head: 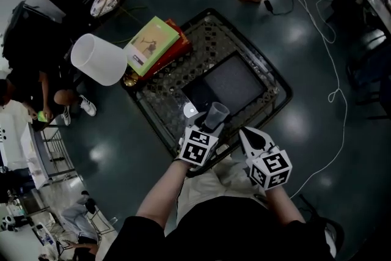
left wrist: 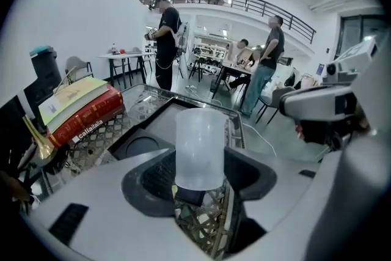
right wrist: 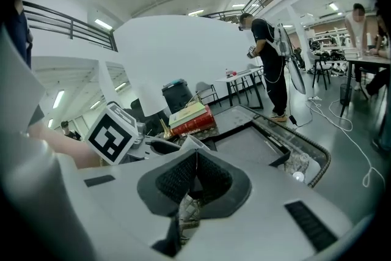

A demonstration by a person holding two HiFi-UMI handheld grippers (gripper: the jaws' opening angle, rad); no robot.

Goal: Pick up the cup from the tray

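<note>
Cup [left wrist: 200, 150] clamped in L gripper [left wrist: 198, 177] jaws, btm rim hidden.

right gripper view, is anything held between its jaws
No, the right gripper has its jaws shut together with nothing between them.
</note>
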